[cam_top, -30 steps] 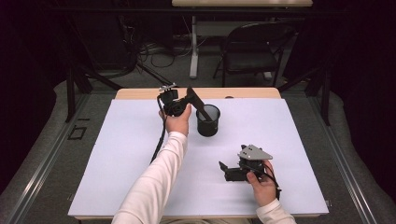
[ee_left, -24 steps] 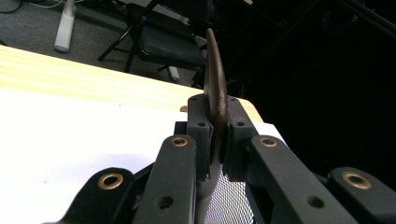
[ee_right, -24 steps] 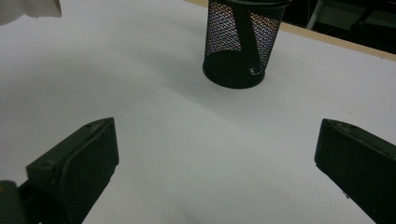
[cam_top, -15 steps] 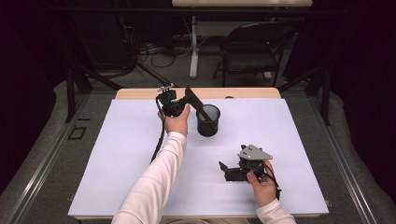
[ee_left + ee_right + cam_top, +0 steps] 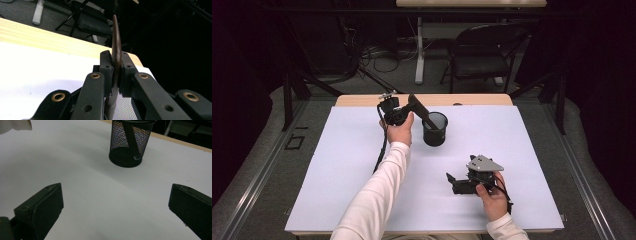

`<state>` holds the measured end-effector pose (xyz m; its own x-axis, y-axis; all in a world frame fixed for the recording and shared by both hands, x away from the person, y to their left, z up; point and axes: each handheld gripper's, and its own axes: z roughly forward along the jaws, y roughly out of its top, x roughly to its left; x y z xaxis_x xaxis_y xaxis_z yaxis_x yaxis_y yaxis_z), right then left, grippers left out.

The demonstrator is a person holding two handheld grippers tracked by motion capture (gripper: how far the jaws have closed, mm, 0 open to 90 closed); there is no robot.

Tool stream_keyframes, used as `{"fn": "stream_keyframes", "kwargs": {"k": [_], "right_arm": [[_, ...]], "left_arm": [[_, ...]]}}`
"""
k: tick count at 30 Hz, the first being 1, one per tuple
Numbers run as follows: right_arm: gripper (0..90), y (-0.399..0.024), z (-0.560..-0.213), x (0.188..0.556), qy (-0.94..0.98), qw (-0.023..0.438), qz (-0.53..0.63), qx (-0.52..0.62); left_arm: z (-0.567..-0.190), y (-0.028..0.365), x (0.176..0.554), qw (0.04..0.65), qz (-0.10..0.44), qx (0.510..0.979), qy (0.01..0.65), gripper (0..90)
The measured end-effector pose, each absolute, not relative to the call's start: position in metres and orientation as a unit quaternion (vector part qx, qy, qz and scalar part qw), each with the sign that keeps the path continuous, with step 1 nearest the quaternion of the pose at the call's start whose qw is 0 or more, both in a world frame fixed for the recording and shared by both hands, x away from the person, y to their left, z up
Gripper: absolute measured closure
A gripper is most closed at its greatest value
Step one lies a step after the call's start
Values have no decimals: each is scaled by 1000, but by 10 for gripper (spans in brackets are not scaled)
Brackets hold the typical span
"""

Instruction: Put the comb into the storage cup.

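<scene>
floor – grey carpet | chair – black, behind table | backdrop – dark | cables – on floor

No legible txt or labels.

A wooden table carries it all, pale wood showing along its far edge at twelve o'clock; a large white sheet lies flat on top and covers nearly the whole surface, out to the near edge at six o'clock; on that sheet, a little toward twelve o'clock from the centre, stands a black mesh cup, upright, its base flat on the white; in the right gripper view the cup sits at twelve o'clock with the wood edge running just behind it; the sheet around the cup is plain white.
</scene>
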<state>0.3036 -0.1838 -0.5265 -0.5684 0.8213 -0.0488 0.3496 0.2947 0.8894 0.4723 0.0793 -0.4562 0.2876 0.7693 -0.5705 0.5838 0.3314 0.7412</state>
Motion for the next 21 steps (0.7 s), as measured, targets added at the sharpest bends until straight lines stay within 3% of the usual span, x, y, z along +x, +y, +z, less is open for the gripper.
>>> {"fn": "stream_keyframes", "kwargs": {"k": [21], "right_arm": [[0, -183, -527, 305, 762, 260, 451, 385]], "left_arm": [[-459, 84, 473, 556, 86, 571, 597, 831]]}}
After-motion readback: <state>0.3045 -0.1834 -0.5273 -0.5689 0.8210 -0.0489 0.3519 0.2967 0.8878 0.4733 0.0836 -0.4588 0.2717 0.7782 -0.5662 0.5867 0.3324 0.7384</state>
